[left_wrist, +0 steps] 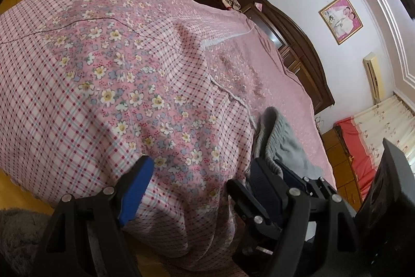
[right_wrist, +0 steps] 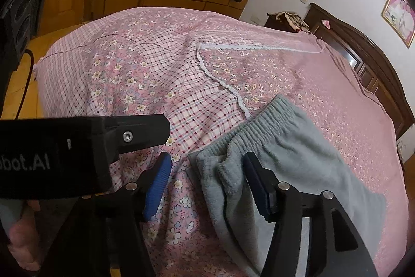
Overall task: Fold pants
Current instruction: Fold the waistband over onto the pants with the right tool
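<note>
Grey pants (right_wrist: 293, 147) lie flat on the pink flowered bedspread (right_wrist: 145, 74), waistband (elastic, ribbed) toward the white lace trim (right_wrist: 228, 87), legs running off toward the near bed edge. Right gripper (right_wrist: 207, 186) spread wide just over the waistband corner, nothing between its blue pads. Left gripper (left_wrist: 197, 188) also spread wide, empty, over the bedspread beside the pants (left_wrist: 282, 142). Dark wooden headboard (right_wrist: 368, 61) well beyond the pants.

"bot.AI" — left hand-held gripper (right_wrist: 52, 147)

one pair of grey pants (right_wrist: 293, 147), one bed (right_wrist: 324, 85), two tools, one framed picture (left_wrist: 340, 18)
</note>
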`<state>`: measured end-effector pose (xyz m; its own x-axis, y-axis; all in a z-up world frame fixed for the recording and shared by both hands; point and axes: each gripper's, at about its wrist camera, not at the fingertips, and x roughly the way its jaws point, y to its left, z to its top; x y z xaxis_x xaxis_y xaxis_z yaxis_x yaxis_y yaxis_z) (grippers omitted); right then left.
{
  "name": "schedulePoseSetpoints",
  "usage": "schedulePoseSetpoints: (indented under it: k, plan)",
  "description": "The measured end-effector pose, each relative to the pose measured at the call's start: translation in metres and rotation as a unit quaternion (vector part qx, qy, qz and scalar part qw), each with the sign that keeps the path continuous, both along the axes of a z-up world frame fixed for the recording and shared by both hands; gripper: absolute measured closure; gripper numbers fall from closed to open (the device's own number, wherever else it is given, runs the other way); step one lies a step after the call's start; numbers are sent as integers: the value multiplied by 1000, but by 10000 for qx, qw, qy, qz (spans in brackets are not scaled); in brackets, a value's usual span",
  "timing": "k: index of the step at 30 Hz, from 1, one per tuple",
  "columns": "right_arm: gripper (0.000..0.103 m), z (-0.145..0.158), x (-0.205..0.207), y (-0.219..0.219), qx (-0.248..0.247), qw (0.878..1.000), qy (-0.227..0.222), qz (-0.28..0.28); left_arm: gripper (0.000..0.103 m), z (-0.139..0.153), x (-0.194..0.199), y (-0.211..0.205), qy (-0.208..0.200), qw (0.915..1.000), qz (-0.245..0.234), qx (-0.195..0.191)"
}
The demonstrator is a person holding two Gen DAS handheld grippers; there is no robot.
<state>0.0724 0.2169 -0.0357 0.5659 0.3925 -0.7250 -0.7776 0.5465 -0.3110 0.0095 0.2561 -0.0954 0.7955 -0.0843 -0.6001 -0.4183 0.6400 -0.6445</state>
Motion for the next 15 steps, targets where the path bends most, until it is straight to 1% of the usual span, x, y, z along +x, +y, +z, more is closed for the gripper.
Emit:
schedulePoseSetpoints:
  k: [4,9,12,15]
  plan:
    - [43,2,0,0,9,10000,13,-12,23,-3,1,1,-23,10000,10,-40]
    - [43,8,-2,-2,41,10000,43,10,22,-3,1,1,-13,10000,2,21]
    - [43,15,-6,-4,102,9999,72,62,22,-1,-2,1,-136,9999,7,-57]
    - [43,27,-13,-7,246,9992,160,263,22,0,-6,6,-338,9992,20,-216]
